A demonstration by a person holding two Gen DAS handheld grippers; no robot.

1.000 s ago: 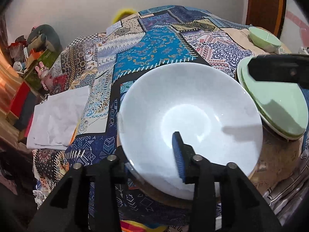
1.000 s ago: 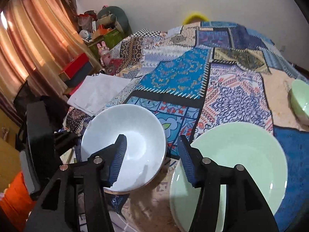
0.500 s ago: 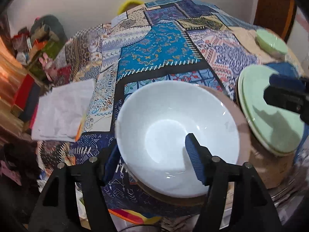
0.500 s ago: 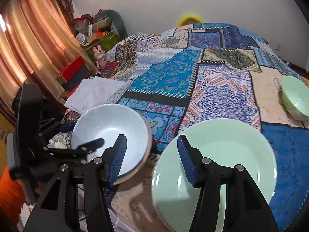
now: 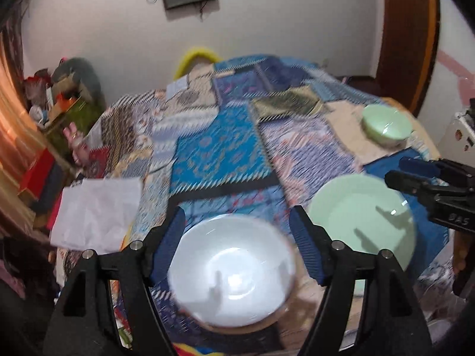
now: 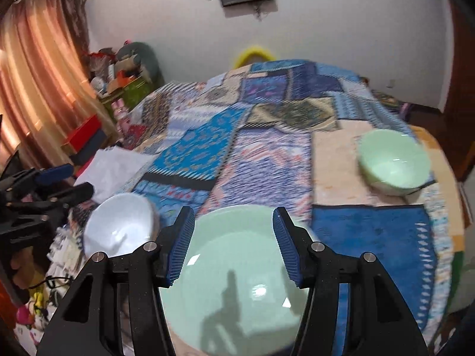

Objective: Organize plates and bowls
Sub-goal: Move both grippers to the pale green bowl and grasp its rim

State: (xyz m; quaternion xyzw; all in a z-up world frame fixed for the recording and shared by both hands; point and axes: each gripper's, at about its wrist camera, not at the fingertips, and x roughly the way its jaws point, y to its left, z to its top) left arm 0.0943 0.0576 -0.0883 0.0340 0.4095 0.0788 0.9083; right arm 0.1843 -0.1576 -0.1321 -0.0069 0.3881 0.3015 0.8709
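A white bowl (image 5: 231, 270) rests on the patchwork bed cover (image 5: 219, 148), with a brownish rim showing under it. My left gripper (image 5: 237, 237) hovers above it; its jaws are opening and its pads do not touch the bowl. A pale green plate (image 6: 237, 281) lies to the right of the white bowl (image 6: 118, 228). My right gripper (image 6: 234, 246) hangs over the plate, open and holding nothing. A green bowl (image 6: 392, 160) stands farther back on the right. Each wrist view shows the other gripper at its edge: the right gripper (image 5: 415, 175) and the left gripper (image 6: 59, 181).
A folded white cloth (image 5: 95, 210) lies at the bed's left edge. Boxes and toys (image 5: 59, 109) crowd the floor on the left beside an orange curtain (image 6: 35, 89). A wooden door (image 5: 406, 38) and a white appliance (image 5: 457, 136) stand on the right.
My left gripper let go of the white bowl's rim, opened wide and rose away from it. My right gripper drew back and to the right over the green plate.
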